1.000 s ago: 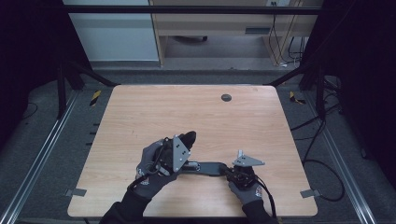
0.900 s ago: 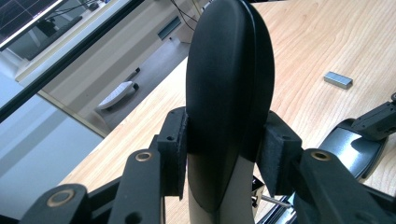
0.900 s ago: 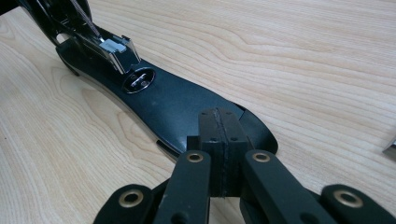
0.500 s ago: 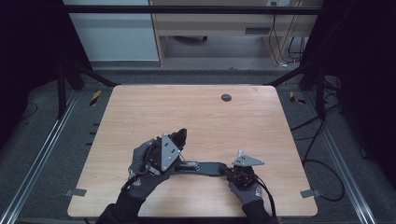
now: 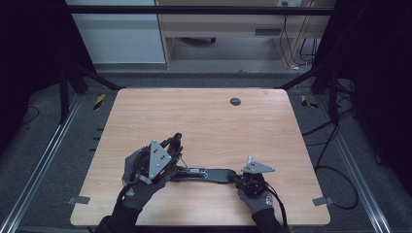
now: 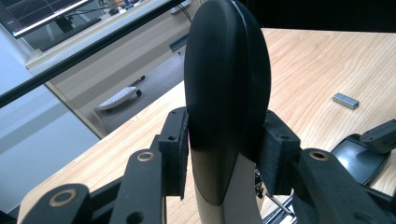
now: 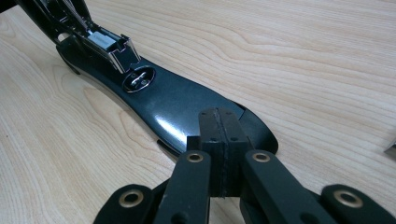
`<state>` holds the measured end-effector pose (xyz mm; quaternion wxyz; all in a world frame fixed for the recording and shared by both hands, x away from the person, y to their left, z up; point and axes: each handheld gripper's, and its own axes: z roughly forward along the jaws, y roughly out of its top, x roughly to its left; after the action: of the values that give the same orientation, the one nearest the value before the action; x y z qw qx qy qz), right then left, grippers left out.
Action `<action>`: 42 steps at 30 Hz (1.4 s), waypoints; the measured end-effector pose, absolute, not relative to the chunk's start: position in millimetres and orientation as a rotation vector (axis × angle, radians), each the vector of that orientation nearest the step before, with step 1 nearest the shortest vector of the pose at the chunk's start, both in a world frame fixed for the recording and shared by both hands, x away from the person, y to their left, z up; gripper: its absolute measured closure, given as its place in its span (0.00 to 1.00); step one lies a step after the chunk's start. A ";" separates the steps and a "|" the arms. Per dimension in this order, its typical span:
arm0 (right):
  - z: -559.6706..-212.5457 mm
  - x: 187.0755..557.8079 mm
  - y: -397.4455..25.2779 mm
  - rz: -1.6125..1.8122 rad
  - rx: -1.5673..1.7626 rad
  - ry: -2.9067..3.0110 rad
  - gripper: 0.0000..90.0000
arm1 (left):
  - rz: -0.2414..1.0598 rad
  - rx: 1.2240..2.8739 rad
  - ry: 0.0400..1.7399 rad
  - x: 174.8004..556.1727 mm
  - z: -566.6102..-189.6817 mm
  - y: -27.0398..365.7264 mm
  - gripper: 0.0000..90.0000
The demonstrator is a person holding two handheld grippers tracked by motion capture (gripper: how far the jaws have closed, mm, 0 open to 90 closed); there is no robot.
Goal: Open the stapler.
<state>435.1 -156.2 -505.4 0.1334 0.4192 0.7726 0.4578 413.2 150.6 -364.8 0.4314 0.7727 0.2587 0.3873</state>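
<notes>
We see a black stapler opened out flat near the front edge of the table (image 5: 204,116). Its base (image 5: 214,174) lies along the wood between the two hands, and its top arm (image 6: 227,88) is swung up at the left end.

The left gripper (image 5: 171,148) clasps that raised top arm. In the left gripper view the two pads press on either side of the rounded black cover, which stands upright between them and rises well above the jaws. A gloved hand (image 5: 141,174) holds this gripper.

The right gripper (image 7: 218,140) rests on the near end of the base. Its jaws are closed pad against pad, with only a thin seam between them, and their tips touch the glossy black surface. We cannot tell for certain whether they pinch any edge of the base or merely press down on it. Farther along the base, in the right gripper view, we see the round metal anvil (image 7: 140,78) and beyond it the open staple channel (image 7: 109,44).

A small block of staples (image 6: 345,100) lies apart on the wood in the left gripper view. A dark round grommet (image 5: 235,101) sits near the far edge.
</notes>
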 end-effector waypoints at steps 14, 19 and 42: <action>-505.7 435.4 -156.2 1.329 1.208 2.245 1.00 | 0.920 1.867 0.682 415.4 -366.2 168.5 0.65; -505.8 435.4 -156.0 1.331 1.210 2.245 1.00 | 0.896 1.847 0.698 417.2 -366.7 176.3 0.65; -505.9 436.0 -155.8 1.335 1.220 2.246 1.00 | 0.845 1.776 0.753 420.9 -371.0 198.9 0.64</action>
<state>436.0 -155.8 -505.9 0.1286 0.4195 0.7724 0.4592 420.9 198.9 -371.0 0.4950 0.7327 0.3107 0.3487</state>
